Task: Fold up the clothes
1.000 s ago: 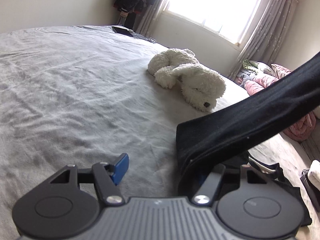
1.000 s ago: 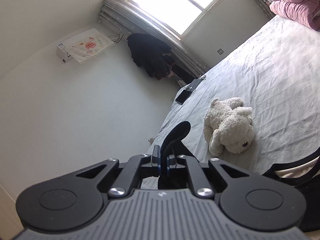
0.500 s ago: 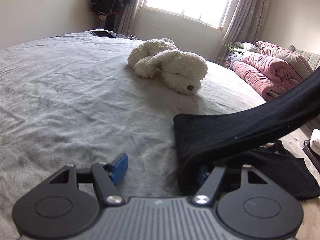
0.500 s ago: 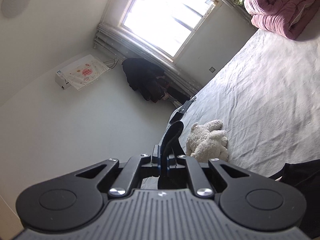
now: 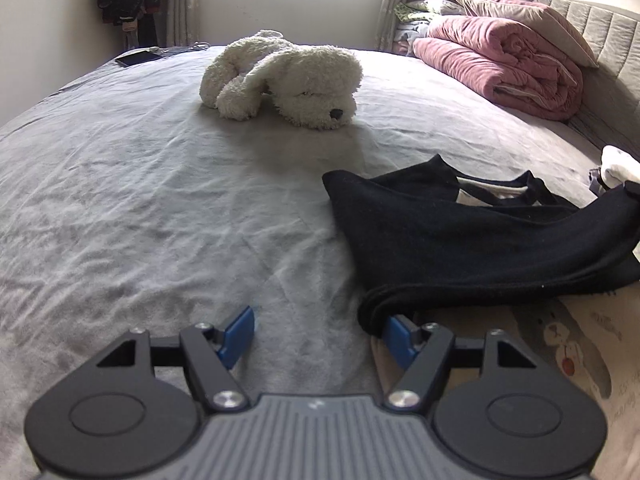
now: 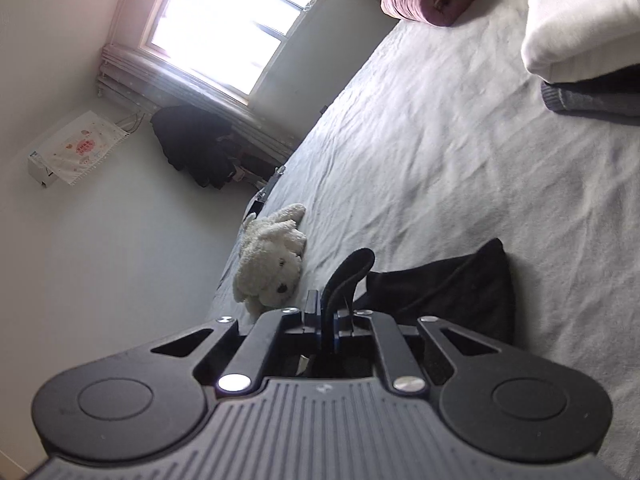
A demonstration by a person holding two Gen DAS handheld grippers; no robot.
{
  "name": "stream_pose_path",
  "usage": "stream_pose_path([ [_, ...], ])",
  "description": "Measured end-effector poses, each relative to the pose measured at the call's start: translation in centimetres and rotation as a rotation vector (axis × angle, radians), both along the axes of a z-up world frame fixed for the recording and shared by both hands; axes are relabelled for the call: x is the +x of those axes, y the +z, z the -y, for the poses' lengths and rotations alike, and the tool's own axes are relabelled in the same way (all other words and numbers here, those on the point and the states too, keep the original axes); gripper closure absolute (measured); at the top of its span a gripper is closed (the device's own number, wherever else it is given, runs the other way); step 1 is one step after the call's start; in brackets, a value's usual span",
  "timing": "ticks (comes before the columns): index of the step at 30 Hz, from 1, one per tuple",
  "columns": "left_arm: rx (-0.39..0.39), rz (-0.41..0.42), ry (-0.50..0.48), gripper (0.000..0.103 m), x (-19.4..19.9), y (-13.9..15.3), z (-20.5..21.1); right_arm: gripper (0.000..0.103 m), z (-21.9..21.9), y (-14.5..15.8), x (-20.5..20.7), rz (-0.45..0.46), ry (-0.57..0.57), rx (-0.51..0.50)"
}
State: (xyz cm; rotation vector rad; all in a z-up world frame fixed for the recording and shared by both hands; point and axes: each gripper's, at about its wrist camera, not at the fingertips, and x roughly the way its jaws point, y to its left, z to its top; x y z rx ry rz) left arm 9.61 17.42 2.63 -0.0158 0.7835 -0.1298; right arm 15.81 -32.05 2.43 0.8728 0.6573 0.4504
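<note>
A black garment [image 5: 460, 240] lies folded over on the grey bed sheet [image 5: 160, 200] at the right of the left wrist view. My left gripper [image 5: 320, 332] is open just above the sheet; the garment's folded edge rests against its right blue pad [image 5: 398, 334]. My right gripper [image 6: 327, 320] is shut on a black strip of the garment [image 6: 348, 276], and the rest of the cloth [image 6: 452, 292] lies on the bed just beyond it.
A white plush dog [image 5: 288, 78] lies mid-bed. A rolled pink quilt [image 5: 500, 60] and pillows sit by the headboard. A folded white and dark stack [image 6: 580, 40] lies on the bed. A phone [image 5: 138, 57] rests at the far edge. A printed cloth [image 5: 560, 352] lies under the garment.
The garment, held stretched in the air before, has come down and now lies folded on the bed. Both grippers have lowered toward the sheet; the left stays open.
</note>
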Motion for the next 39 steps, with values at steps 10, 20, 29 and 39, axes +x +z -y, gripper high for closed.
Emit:
stream_pose_path([
  [10, -0.130, -0.037, -0.025, 0.031, 0.7, 1.8, -3.2, 0.088, 2.0, -4.4, -2.3, -0.062, 0.043, -0.138],
  [20, -0.373, 0.037, 0.108, 0.038, 7.0, 0.6, -3.6, 0.068, 2.8, -3.3, -1.2, 0.012, 0.034, -0.163],
  [29, -0.637, 0.067, 0.185, 0.103, 8.5, -2.6, -4.5, 0.094, 0.4, -3.5, -1.3, 0.084, 0.051, -0.342],
  [39, -0.684, 0.082, 0.193, 0.073, 8.4, -2.8, -4.6, 0.095, -0.9, -0.1, -2.2, 0.248, 0.054, -0.389],
])
